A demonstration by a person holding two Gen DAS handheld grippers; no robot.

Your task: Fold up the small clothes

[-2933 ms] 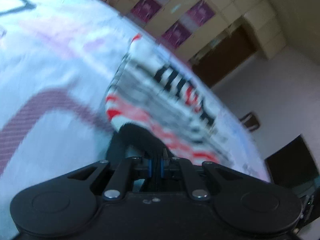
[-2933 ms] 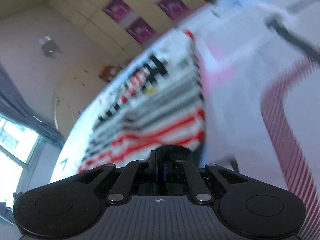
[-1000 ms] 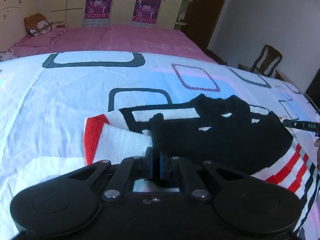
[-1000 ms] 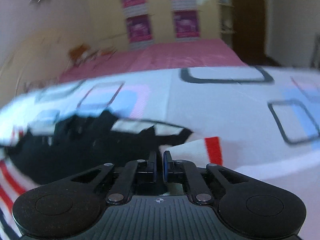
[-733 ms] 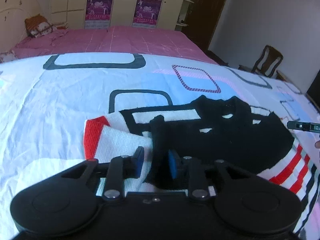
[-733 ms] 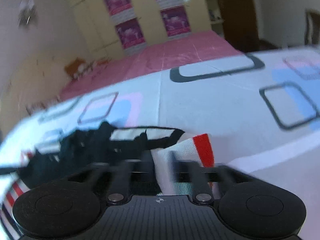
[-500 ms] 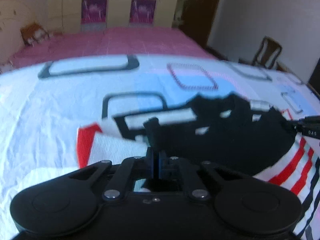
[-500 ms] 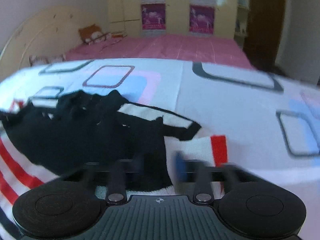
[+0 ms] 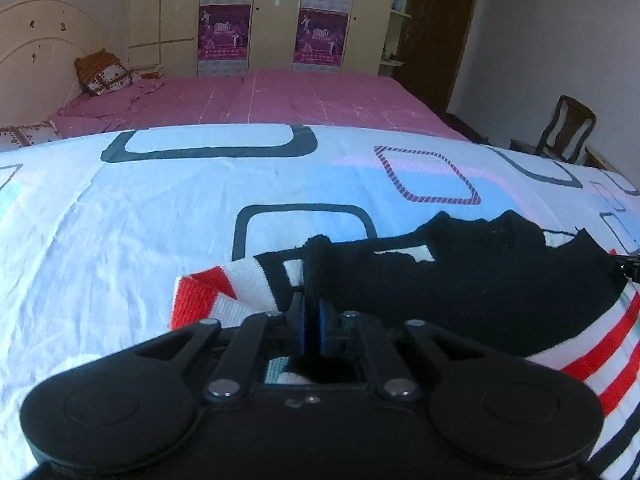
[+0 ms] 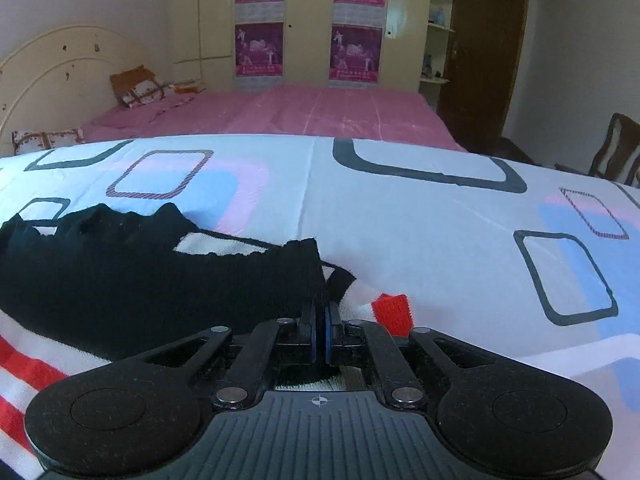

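The sweater point(image 9: 500, 280), a small knit in black with white and red stripes, lies spread on a bed covered by a white sheet point(image 9: 160, 208) printed with rounded grey, pink and blue squares.

The left claw point(image 9: 311, 322) is clamped on a black fold of the sweater that rises straight up between its blue pads point(image 9: 303, 330); its jaws have just been opening a little, yet the cloth between them stays pinched. Just to the left of this claw lies the red and white striped cuff end point(image 9: 200, 300). To the right and ahead of it the black body of the sweater stretches away, with red stripes point(image 9: 600, 344) on white nearer the lower right edge. At the far right edge a thin dark tip point(image 9: 630, 266) touches the garment's border.

The right claw point(image 10: 320, 334) has its jaws pressed together on a black edge of the sweater point(image 10: 140, 272), which runs off to the left and ahead of it. Just to the right of this claw a small red patch point(image 10: 394, 314) of the knit sticks out on the sheet point(image 10: 420, 232).

Well beyond both claws lie a pink bedspread point(image 10: 280, 116), a cream headboard point(image 10: 52, 76) to the left, a wardrobe with purple posters point(image 10: 258, 50), a dark door point(image 10: 486, 48) and a wooden chair point(image 9: 566, 128) to the right.
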